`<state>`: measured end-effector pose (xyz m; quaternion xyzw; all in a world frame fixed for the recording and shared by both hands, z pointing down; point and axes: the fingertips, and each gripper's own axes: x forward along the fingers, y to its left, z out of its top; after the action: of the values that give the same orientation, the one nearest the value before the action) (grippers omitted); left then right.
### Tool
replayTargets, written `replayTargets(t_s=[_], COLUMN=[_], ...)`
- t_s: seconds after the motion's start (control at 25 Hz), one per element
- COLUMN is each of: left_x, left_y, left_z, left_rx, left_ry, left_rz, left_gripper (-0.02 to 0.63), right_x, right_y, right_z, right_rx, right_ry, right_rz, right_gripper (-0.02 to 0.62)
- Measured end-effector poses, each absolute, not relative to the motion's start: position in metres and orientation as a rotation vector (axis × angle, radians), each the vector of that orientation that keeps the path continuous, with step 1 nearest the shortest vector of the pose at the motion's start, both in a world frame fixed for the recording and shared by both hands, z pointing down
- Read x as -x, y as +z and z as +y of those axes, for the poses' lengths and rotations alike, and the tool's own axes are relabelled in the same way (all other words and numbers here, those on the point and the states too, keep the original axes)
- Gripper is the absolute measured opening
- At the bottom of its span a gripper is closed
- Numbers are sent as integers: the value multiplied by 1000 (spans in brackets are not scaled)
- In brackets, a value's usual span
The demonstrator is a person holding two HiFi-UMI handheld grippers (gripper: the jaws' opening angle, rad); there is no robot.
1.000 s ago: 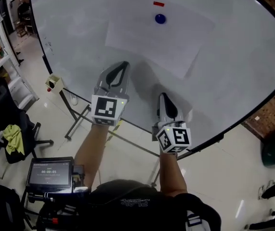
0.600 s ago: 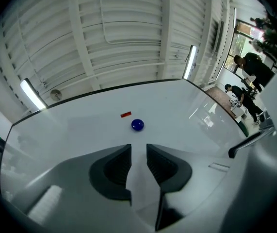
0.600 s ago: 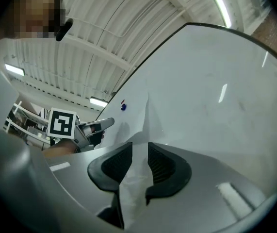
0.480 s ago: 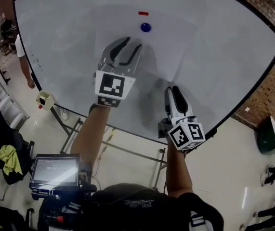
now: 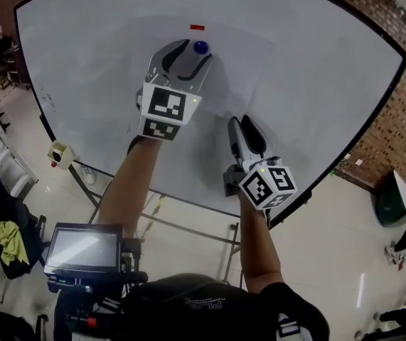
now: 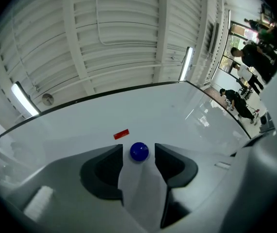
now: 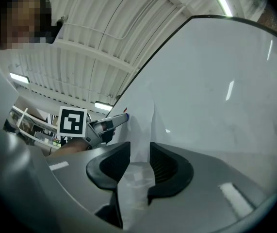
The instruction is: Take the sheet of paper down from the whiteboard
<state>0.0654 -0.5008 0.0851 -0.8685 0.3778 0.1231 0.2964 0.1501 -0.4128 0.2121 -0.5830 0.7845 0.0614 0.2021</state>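
Note:
A white sheet of paper [image 5: 237, 73] hangs on the whiteboard [image 5: 82, 62], pinned by a round blue magnet [image 5: 201, 47] just under a small red magnet [image 5: 197, 27]. My left gripper [image 5: 189, 50] is raised to the sheet's top. Its jaws are opening, and the blue magnet [image 6: 139, 151] sits between their tips with a gap on each side. My right gripper [image 5: 241, 123] is lower, at the sheet's lower part. Its jaws are opening too, and the paper [image 7: 141, 125] lies flat on the board ahead of the gap, unpinched.
The whiteboard's stand [image 5: 158, 206] has legs on the tiled floor below. A device with a lit screen [image 5: 83, 249] sits at lower left. A brick wall [image 5: 394, 112] is behind the board at right. People [image 6: 247, 57] stand beyond the board's right edge.
Both grippers have risen along the board and gone from shut to open. The left one has come up to the blue magnet; the right one has climbed less.

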Motion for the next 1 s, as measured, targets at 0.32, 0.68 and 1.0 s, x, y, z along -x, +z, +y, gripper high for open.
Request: replayTargets(t_s=[0.32,0.68,1.0], left_x=[-66,-64,-63], left_y=[78,75,77], left_z=[-503,-500,-502], left_rx=[2311,2308,2303], left_ry=[322,342,330], left_rz=[1028,1029,1027], left_gripper=[163,143,124], right_x=[-145,-130,-115], right_y=[201,195,195], right_z=[-425,-438,-435], right_rx=[1645,1609,1577], right_ry=[130,113,148], right_rz=[2220,2276,2291], right_gripper=[145,65,14])
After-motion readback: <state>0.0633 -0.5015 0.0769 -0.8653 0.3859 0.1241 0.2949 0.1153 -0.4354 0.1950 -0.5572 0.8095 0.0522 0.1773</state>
